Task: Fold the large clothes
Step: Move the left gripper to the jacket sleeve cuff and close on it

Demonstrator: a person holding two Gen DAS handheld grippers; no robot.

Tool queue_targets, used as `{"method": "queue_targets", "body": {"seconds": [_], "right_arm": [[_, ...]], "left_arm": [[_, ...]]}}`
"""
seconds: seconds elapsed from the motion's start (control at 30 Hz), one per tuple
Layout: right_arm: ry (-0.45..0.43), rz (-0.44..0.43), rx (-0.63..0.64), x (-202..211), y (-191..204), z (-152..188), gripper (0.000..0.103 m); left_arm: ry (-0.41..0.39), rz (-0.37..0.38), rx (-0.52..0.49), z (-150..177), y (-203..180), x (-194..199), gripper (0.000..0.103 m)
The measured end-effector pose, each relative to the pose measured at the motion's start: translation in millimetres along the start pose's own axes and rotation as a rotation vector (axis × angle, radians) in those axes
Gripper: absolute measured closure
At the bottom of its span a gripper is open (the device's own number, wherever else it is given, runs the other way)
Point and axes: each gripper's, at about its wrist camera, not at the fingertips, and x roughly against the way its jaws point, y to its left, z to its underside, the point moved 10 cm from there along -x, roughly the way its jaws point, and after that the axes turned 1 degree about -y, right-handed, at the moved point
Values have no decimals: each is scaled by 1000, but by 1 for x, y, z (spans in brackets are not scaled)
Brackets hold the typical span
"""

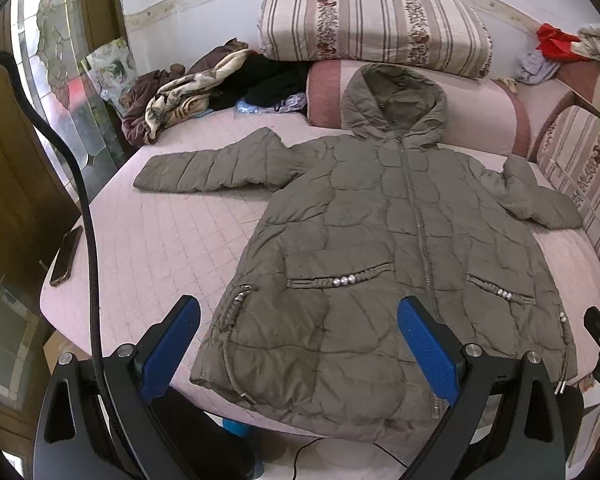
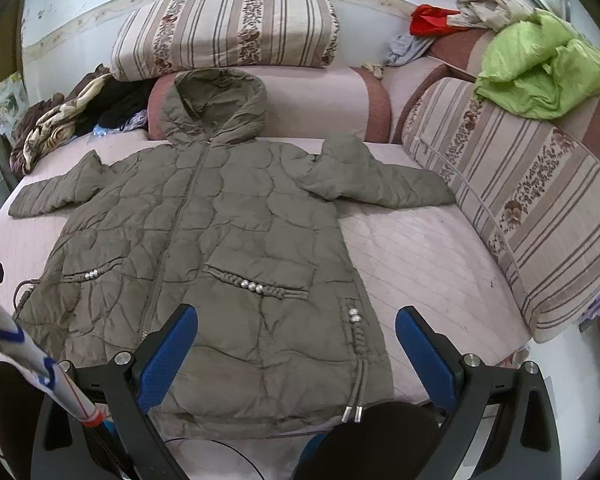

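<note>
An olive quilted hooded jacket (image 1: 400, 248) is lying spread face-up on a pink quilted bed (image 1: 172, 240), zipped shut, hood pointing toward the striped bolster (image 1: 372, 24) at the far wall and resting partly on the pink cushion (image 1: 480, 112) beneath it. Both sleeves are stretching out sideways from the jacket's body: the left sleeve (image 1: 212, 164) reaching toward the heap of clothes (image 1: 188, 92), the right sleeve (image 2: 376, 176) toward the striped side cushion (image 2: 520, 200).

The left gripper (image 1: 298, 344) is hovering w/ jaws spread wide over the jacket's hem on its left half, gripping nothing; blue pads (image 1: 172, 344) are sitting apart, w/ fabric visible btwn them but no contact apparent. The right gripper (image 2: 296, 344) is hanging likewise over the hem's right corner, just by the drawcord tips (image 2: 352, 414), jaws wide and empty.

Judging by the flat, unfolded layout, folding hasn't begun — this looks like the approach, pre-grasp. Next move prob. calls for each claw to close on a sleeve cuff or side edge and bring it across the jacket's zip line, pinching deep enough to hold puffy, slippery fill. A phone (image 1: 66, 256) is lying at the bed's edge, well left of the jacket, clear of the fold area.
</note>
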Motion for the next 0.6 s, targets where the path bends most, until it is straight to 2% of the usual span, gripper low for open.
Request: {"method": "queue_targets", "body": {"seconds": [0.43, 0.6], "right_arm": [[15, -12, 56, -12, 41, -10, 1], [24, -9, 75, -18, 52, -12, 2]], "left_arm": [[40, -62, 57, -1, 55, -38, 4], [49, -127, 83, -6, 93, -61, 5]]}}
